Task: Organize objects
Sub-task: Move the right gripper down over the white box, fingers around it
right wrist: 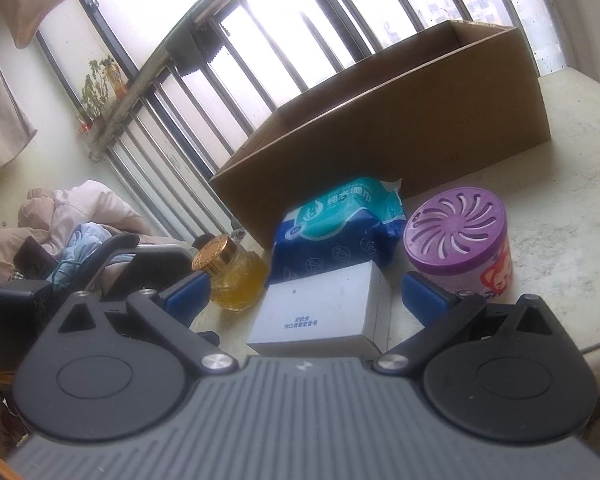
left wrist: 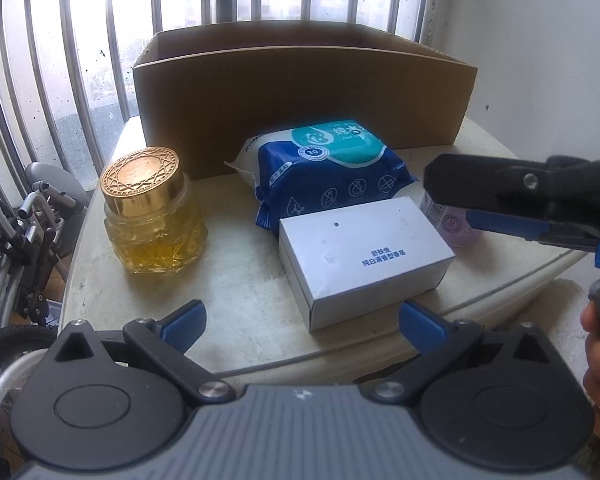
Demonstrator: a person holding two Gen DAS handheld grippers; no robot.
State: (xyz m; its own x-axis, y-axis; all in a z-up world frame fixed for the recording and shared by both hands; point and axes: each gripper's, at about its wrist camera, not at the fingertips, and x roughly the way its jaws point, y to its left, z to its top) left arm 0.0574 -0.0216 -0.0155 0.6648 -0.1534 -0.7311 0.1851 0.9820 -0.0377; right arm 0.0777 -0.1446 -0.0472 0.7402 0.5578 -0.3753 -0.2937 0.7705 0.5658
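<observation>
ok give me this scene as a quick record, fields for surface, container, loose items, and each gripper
surface: pale table
container: open cardboard box at the back of the table, inside not visible
loose items: glass jar with gold lid and yellow liquid; blue wet wipes pack; white box in front of the wipes; purple air freshener
left gripper: open, holding nothing
right gripper: open, holding nothing, aimed at the white box
</observation>
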